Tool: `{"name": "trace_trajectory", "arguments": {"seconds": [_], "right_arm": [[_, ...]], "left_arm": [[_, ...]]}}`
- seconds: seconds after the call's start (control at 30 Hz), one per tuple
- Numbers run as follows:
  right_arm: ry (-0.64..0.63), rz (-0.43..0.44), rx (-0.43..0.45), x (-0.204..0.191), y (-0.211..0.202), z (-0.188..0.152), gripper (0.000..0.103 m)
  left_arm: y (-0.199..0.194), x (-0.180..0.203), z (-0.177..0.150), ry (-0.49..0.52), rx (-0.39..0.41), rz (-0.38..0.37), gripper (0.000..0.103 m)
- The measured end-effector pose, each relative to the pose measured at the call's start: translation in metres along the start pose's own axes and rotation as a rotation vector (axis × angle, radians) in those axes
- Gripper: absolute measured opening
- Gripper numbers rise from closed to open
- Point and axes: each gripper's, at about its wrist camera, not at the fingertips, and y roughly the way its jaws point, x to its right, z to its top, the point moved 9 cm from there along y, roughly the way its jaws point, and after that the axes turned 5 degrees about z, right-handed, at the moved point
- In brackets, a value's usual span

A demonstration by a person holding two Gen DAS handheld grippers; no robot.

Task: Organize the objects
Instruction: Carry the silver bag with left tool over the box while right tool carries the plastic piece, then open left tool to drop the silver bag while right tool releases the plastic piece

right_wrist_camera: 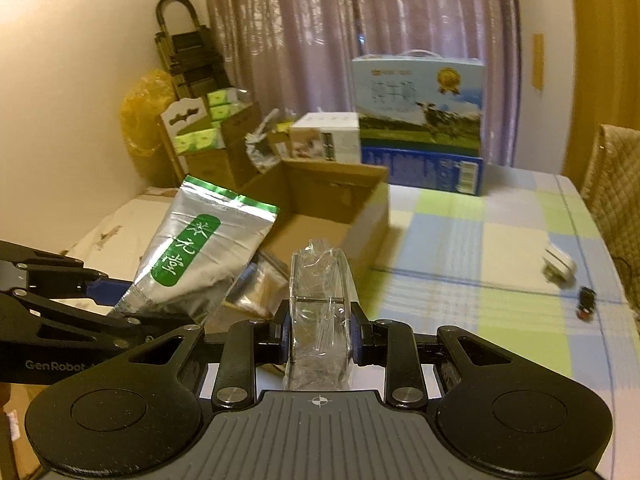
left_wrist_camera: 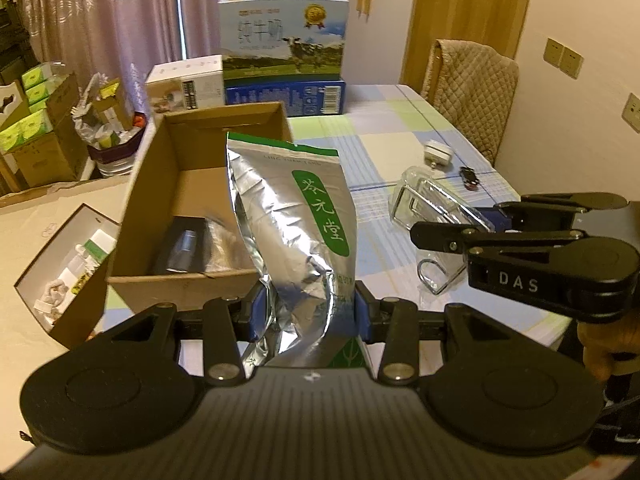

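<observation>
Over the table (left_wrist_camera: pixel 400 128), beside the cardboard box (left_wrist_camera: pixel 168 200) | left gripper (left_wrist_camera: pixel 310 316) pinches foil pouch (left_wrist_camera: pixel 296 216) | right gripper (right_wrist_camera: pixel 320 336) clamps clear plastic case (right_wrist_camera: pixel 320 296) | we lower both slowly into box, clearing the rim, then release.

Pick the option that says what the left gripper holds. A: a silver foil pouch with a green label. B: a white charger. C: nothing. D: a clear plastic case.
A: in the left wrist view the left gripper is closed on the lower part of the silver foil pouch, held up in front of the open cardboard box.
</observation>
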Motion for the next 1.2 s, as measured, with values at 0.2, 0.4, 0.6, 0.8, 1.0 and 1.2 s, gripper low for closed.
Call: {"name": "trace_trajectory", "arguments": {"seconds": [0.2,0.4,0.6,0.8,1.0,1.2], "right_arm": [[0.005,0.025,0.013,-0.007,0.022,0.025,0.025],[0.034,0.036,0.013,-0.002,0.050,0.048,0.025],[0.064,0.042,0.011,0.005,0.078,0.066,0.025],[0.086,0.034,-0.001,0.016,0.103,0.071,0.025],[0.105,0.030,-0.010,0.024,0.119,0.070,0.025],[0.119,0.038,-0.023,0.024,0.126,0.064,0.025]], "left_arm": [[0.001,-0.034,0.014,-0.004,0.003,0.035,0.037],[0.010,-0.070,0.037,0.005,0.010,0.081,0.037],[0.034,-0.097,0.063,0.015,0.001,0.106,0.037],[0.065,-0.115,0.080,0.019,-0.014,0.114,0.038],[0.094,-0.123,0.095,0.026,0.001,0.102,0.044],[0.106,-0.131,0.101,-0.016,0.017,0.101,0.049]]}}
